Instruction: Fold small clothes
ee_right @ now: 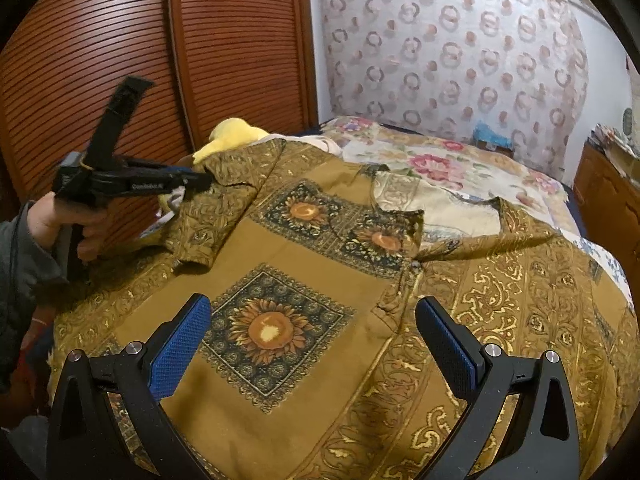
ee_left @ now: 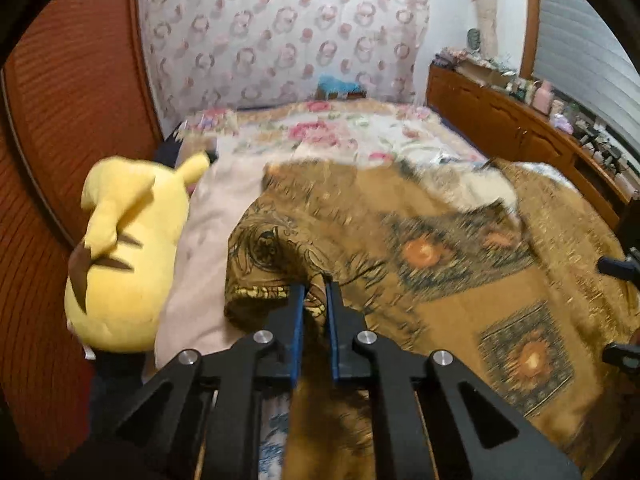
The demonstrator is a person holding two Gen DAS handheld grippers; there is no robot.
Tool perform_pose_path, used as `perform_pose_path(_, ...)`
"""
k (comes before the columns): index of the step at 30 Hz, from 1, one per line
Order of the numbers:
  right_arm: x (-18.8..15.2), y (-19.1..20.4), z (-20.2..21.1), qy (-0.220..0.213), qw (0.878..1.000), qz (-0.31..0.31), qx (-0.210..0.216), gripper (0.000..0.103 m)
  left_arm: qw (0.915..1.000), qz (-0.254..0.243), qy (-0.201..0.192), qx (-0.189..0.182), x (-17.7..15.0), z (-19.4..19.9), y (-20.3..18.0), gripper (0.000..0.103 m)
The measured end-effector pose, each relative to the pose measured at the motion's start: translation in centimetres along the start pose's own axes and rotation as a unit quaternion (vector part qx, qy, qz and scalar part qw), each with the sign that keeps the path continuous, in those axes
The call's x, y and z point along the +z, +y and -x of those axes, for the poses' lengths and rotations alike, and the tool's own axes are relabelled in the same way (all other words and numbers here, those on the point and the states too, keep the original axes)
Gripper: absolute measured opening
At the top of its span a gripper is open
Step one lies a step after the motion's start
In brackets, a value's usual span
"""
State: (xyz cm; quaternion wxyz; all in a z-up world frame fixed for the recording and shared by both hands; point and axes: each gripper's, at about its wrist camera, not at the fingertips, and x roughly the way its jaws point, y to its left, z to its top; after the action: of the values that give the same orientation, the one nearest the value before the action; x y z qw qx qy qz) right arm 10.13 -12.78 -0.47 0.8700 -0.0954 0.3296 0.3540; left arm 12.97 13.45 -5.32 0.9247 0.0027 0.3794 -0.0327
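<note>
Left wrist view: your left gripper (ee_left: 316, 292) has its fingers pinched on the sleeve of the 1 brown shirt (ee_left: 400, 240) on the bed (ee_left: 360, 132), likely to fold it inward; 1 yellow plush toy (ee_left: 124, 248) sits beside

Right wrist view: your right gripper (ee_right: 312, 320) hangs wide, empty, over the shirt's middle, ready to steady it

left edge: we see the yellow plush toy (ee_left: 128, 256) lying just beside the shirt's lifted sleeve (ee_right: 224, 196), with the wooden louvred doors (ee_right: 120, 60) close behind it, so room there is tight
left gripper (ee_left: 314, 286): it sits clamped on the sleeve fold, filling that corner
right gripper (ee_right: 312, 308): its wide-apart jaws hang over the flat front of the gold patterned shirt (ee_right: 320, 280), nothing standing between them
far side: we find the floral bedspread (ee_right: 440, 160) low and open
right edge: the wooden cabinet (ee_left: 500, 120) bounds the bed
</note>
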Motion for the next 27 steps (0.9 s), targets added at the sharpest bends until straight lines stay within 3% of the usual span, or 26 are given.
perform_pose_path(9, -0.3, -2.5, 1.3, -0.011, 1.0, -0.023, -0.017, 0.103, 0.9985, -0.041, -0.014, -0.032, 3.6, 0.0, -4.8, 0.007)
perform_pose_path(19, -1.3, -4.8, 2.6, -0.011, 0.998, -0.047, -0.032, 0.103, 0.9959, -0.065, -0.002, -0.063, 4.9, -0.5, -9.3, 0.009)
perform_pose_path(27, -1.3, -5.5, 2.8, -0.012, 0.998, -0.054, -0.034, 0.103, 0.9924, -0.081, -0.003, -0.092, 3.8, 1.7, -10.5, 0.044)
